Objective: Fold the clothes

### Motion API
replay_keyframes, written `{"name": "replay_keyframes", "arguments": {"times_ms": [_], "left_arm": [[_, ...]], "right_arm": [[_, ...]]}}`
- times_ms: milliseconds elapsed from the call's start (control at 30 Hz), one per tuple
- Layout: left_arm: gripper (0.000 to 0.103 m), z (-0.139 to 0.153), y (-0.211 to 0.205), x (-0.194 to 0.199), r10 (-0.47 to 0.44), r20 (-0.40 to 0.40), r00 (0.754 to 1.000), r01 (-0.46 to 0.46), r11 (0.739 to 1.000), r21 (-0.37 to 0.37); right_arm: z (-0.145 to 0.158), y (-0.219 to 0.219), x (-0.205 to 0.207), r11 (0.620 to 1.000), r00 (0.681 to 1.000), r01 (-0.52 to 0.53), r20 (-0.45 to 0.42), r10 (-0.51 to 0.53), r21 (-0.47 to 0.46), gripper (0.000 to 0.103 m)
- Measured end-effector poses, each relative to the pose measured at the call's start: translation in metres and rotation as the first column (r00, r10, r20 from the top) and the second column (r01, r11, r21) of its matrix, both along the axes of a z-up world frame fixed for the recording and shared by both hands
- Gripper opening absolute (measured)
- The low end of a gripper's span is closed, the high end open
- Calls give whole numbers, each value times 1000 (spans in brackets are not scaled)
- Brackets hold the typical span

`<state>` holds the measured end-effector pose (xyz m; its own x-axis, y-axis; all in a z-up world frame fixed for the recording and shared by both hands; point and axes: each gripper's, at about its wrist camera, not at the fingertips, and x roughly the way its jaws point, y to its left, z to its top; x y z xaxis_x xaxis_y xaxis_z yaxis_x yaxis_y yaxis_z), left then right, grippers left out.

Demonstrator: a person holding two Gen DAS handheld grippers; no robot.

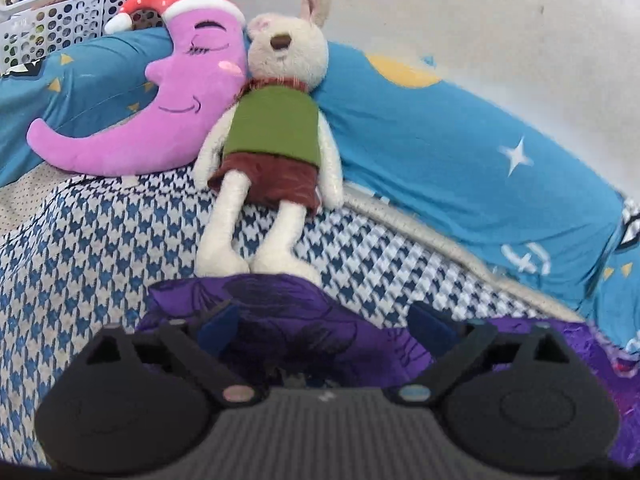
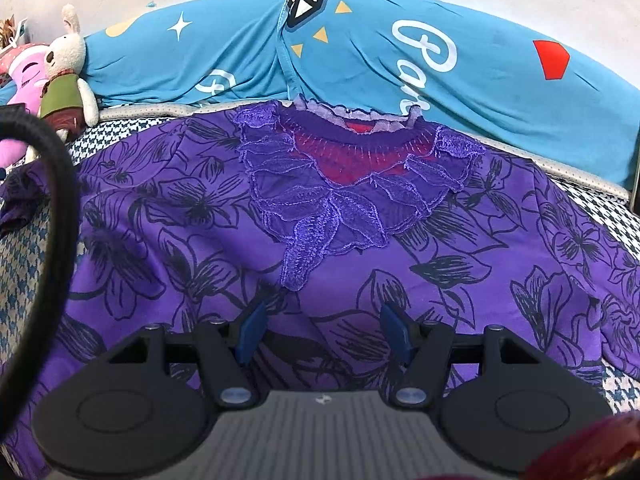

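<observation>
The purple blouse (image 2: 360, 248) lies flat on the bed (image 1: 100, 240), collar away; right tool (image 2: 322, 332) over its body, left tool (image 1: 324, 328) at its sleeve edge, both spread apart.

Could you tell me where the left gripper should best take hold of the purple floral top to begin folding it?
Probably its bunched sleeve end, which lies just ahead of the open left gripper; come in from the bed's foot, low, since it rises off the checked bedspread.

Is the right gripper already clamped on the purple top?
No. The right gripper has its jaws spread apart over the purple top, which lies flat with no fabric pinched between them.
</observation>
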<state>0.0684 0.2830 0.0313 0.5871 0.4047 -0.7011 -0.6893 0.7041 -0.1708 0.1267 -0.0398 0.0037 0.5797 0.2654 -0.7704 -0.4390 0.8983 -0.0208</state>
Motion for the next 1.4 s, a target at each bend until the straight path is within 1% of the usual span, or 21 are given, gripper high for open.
{"name": "replay_keyframes", "arguments": {"times_ms": [67, 233, 367, 433, 500, 533, 567, 600, 667, 700, 833, 933, 1000, 1100, 1233, 1333, 1400], "left_arm": [[98, -7, -1, 7, 21, -43, 999, -21, 1000, 1], [100, -20, -6, 19, 72, -142, 987, -66, 997, 46], [100, -24, -9, 20, 75, -170, 983, -64, 996, 69], [91, -25, -10, 17, 81, -166, 983, -67, 994, 85], [67, -27, -9, 13, 80, -155, 985, -72, 996, 59], [61, -29, -7, 10, 81, -148, 986, -77, 996, 34], [47, -31, -5, 6, 84, -145, 986, -84, 996, 10], [39, -34, -3, 3, 89, -143, 986, -91, 996, -13], [29, -38, -1, -5, 97, -132, 987, -104, 993, -51], [27, -39, -2, -9, 101, -126, 987, -110, 992, -65], [26, -42, -9, -32, 128, -117, 985, -139, 986, -90], [26, -50, -13, -53, 165, -123, 979, -182, 974, -137], [24, -55, -18, -68, 186, -116, 976, -201, 969, -144], [24, -56, -31, -84, 184, -113, 976, -195, 975, -101], [24, -55, -43, -102, 180, -88, 980, -187, 980, -74], [27, -53, -46, -109, 168, -59, 984, -172, 983, -71], [31, -48, -46, -112, 177, -45, 983, -179, 983, -47]], "right_arm": [[0, -1, 0, 1000, 1000, 0, -1, 0, 1, 63], [1, -1, 0, 1000, 1000, 0, -2, 0, 2, 63], [1, -2, 0, 1000, 1000, 0, 1, 0, 2, 63], [2, -2, -1, 1000, 1000, 0, 3, 0, 2, 63], [2, -1, -1, 1000, 1000, 2, 4, -2, 1, 63], [2, -1, -1, 1000, 1000, 2, 5, -2, 1, 63], [2, -1, 0, 1000, 1000, 2, 6, -2, 1, 63], [3, -1, 0, 1000, 1000, 1, 7, -1, 1, 63], [3, 0, 0, 1000, 1000, -3, 10, 3, 1, 63], [3, 0, 0, 1000, 1000, -5, 12, 5, 1, 63], [5, 2, -1, 1000, 1000, -13, 18, 13, 1, 63], [6, 3, -1, 1000, 1000, -13, 25, 13, 3, 63], [7, 2, -1, 1000, 999, -12, 30, 12, 2, 63], [8, 0, -2, 1000, 999, -10, 36, 10, 0, 63], [10, -1, -4, 1000, 999, -10, 41, 10, 2, 63], [11, -2, -5, 1000, 999, -8, 40, 8, 1, 63], [11, -3, -5, 1000, 999, -6, 38, 6, 0, 63]]}}
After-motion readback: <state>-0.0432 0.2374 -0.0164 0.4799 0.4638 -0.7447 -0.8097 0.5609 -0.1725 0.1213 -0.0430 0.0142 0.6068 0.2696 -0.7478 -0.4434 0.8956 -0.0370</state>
